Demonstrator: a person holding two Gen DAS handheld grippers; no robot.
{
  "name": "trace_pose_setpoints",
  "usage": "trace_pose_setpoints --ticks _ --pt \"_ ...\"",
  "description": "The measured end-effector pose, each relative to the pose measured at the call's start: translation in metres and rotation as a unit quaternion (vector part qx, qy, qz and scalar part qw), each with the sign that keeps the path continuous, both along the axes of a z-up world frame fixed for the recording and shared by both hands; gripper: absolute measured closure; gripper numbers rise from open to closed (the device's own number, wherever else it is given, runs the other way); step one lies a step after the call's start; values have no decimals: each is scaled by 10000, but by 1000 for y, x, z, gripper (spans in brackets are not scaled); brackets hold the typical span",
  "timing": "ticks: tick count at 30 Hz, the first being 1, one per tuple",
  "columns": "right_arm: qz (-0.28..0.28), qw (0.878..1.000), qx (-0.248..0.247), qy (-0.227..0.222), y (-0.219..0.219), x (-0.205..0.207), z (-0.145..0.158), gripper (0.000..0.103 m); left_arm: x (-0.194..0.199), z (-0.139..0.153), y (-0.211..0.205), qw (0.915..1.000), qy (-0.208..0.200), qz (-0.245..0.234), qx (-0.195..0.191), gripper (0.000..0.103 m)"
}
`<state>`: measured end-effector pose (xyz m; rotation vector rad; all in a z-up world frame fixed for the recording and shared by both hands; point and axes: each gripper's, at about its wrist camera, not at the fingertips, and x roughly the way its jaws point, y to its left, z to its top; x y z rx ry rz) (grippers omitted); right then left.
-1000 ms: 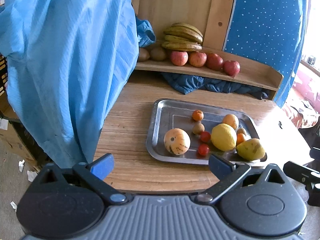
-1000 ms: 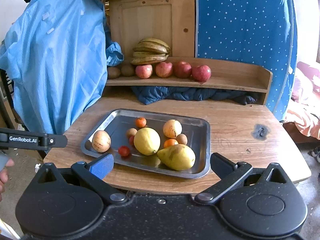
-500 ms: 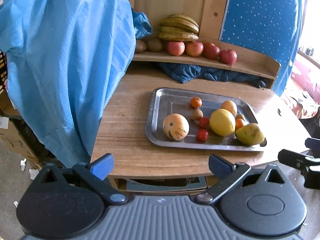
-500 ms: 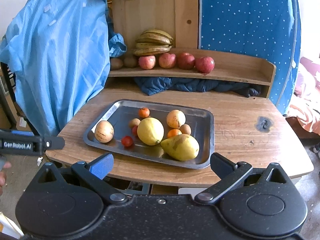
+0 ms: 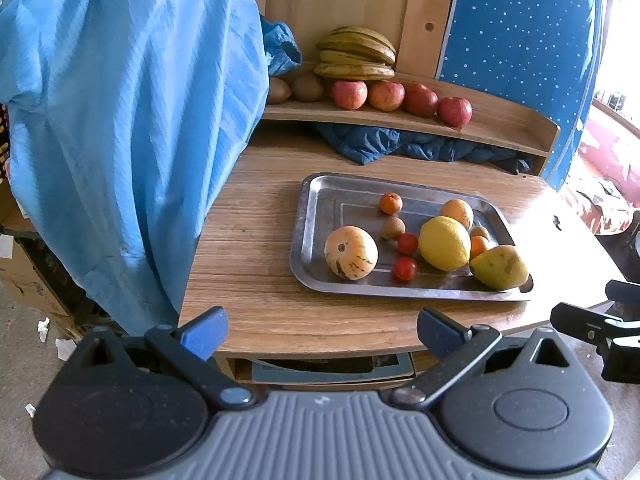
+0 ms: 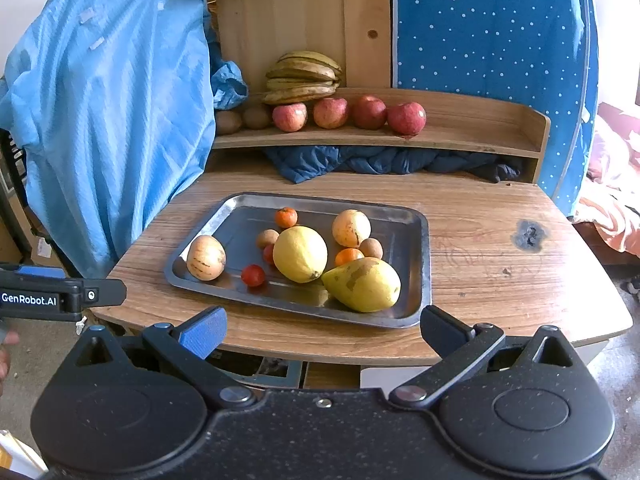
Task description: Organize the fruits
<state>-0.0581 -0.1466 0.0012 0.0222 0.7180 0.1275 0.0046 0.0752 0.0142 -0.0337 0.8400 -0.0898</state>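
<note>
A steel tray (image 5: 316, 216) (image 6: 412, 264) lies on the wooden table and holds a striped round melon (image 5: 351, 253) (image 6: 206, 258), a big lemon (image 5: 444, 243) (image 6: 300, 254), a yellow-green mango (image 5: 499, 267) (image 6: 362, 284), small oranges and red tomatoes (image 5: 405, 268) (image 6: 253, 275). On the back shelf (image 6: 460, 136) sit bananas (image 6: 304, 76), several red apples (image 6: 406, 118) and kiwis. My left gripper (image 5: 322, 330) and right gripper (image 6: 322, 330) both hover open and empty before the table's front edge.
A light blue cloth (image 5: 120, 120) (image 6: 108, 112) hangs at the table's left side. Dark blue fabric (image 6: 380, 162) is bunched under the shelf. A dotted blue panel (image 6: 492, 32) stands behind at the right. The table has a dark burn mark (image 6: 530, 236).
Both grippers have drawn back from the table, so its front edge and the space below now show. No fruit has moved.
</note>
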Motion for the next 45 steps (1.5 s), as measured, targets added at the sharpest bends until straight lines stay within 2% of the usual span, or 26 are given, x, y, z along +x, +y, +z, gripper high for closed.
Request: trace_pose_setpoints --ticks 39,45 --pt "35 10000 -38 69 0 6 -3 1 8 -6 -3 10000 49 6 -55 1" --pt "39 10000 -42 79 -1 7 -3 1 11 -8 -2 9997 173 114 -87 1"
